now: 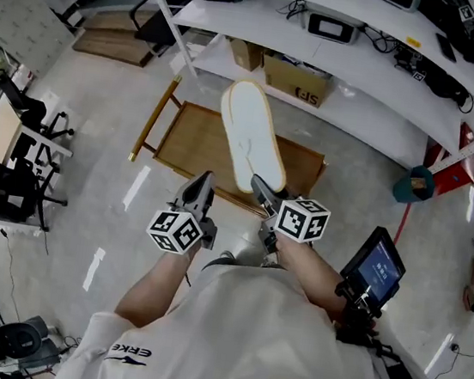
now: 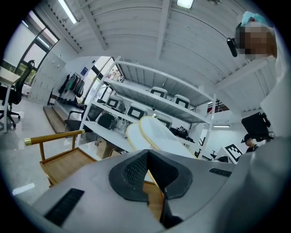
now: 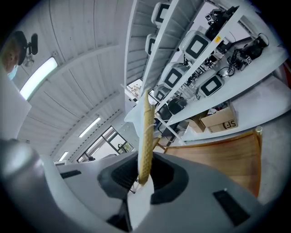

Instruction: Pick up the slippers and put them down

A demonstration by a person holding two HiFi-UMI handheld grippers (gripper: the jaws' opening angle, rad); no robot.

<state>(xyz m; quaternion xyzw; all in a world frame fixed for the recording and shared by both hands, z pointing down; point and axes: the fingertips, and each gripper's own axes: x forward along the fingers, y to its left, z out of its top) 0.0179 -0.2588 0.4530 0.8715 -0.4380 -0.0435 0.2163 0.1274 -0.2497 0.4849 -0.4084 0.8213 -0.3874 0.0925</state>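
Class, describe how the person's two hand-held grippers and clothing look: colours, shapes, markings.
The left hand-held gripper and right hand-held gripper match: grey bodies, dark textured pads, a white cube with black square markers. The shirt is white, short-sleeved.

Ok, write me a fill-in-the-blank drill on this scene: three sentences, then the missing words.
1. The right gripper has its fingers closed on a ___.
2. The left gripper has its fingers together and holds ___.
3. The low platform on the floor ahead of the person is made of ___.
Missing words: slipper; nothing; wood.
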